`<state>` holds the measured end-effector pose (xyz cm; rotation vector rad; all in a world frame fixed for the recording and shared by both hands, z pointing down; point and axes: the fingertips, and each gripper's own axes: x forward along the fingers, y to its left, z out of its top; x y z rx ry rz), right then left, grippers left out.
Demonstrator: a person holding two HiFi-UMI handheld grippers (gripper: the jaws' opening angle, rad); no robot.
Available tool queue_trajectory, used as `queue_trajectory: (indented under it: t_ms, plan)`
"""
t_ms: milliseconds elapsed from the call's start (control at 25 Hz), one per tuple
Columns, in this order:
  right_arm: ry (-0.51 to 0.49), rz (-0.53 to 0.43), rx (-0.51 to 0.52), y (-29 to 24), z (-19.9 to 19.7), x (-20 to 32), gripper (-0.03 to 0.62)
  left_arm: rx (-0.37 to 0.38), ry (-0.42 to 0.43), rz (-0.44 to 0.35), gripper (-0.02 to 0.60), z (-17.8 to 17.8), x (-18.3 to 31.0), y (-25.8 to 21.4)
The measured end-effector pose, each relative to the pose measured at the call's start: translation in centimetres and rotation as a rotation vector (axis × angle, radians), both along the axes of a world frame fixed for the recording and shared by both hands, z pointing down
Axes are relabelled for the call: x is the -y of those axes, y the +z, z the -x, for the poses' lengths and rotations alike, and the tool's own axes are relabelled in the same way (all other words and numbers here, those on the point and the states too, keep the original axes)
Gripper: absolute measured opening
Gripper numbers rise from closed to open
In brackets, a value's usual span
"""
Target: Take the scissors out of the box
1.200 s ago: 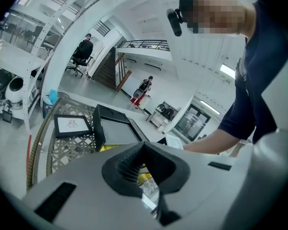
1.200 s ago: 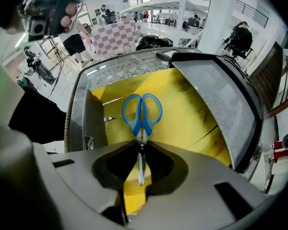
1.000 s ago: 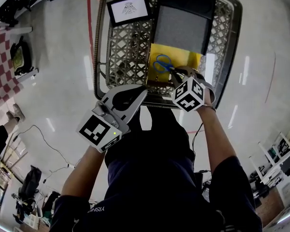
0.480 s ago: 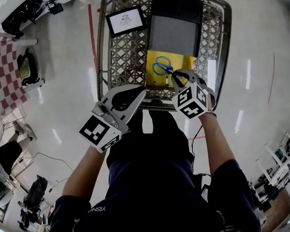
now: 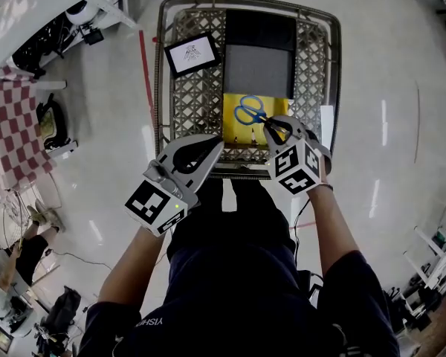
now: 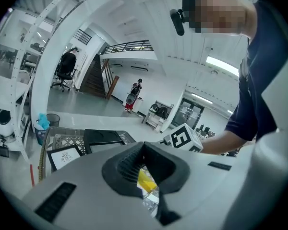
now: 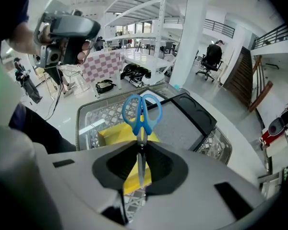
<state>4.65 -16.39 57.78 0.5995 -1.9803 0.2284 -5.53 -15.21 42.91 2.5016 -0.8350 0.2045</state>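
Little can be read for certain. Small white letters [image 5: 146, 323] on the dark navy shirt, on the wearer's side of the grey wire basket [image 5: 158, 88], seem to say "YSH". Coded black-and-white squares mark the cubes of the left tool [image 5: 218, 140] and right tool [image 5: 272, 123].

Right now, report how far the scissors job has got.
Done: the right gripper has its fingers clamped on the blades of the scissors, with the blue handles sticking out. In hand: the scissors hang above the yellow box and appear to be lifted off it. Left: carry them out past the box and the wire cart; they are over both.
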Motion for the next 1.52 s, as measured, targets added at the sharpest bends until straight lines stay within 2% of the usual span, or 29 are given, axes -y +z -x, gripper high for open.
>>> queue_trajectory:
  t_ms: [840, 1200, 1520]
  plan:
    - [0.069, -0.207, 0.112, -12.9, -1.0, 1.6, 0.075, 0.02, 0.067, -0.135, 0.023, -2.0, 2.7, -7.1]
    - [0.138, -0.306, 0.216, -18.9, -1.8, 1.8, 0.075, 0.031, 0.078, -0.179, 0.023, -2.3, 3.2, -9.3]
    - [0.153, -0.371, 0.259, -22.7, -2.6, 1.9, 0.075, 0.033, 0.083, -0.212, 0.023, -3.2, 3.3, -11.0]
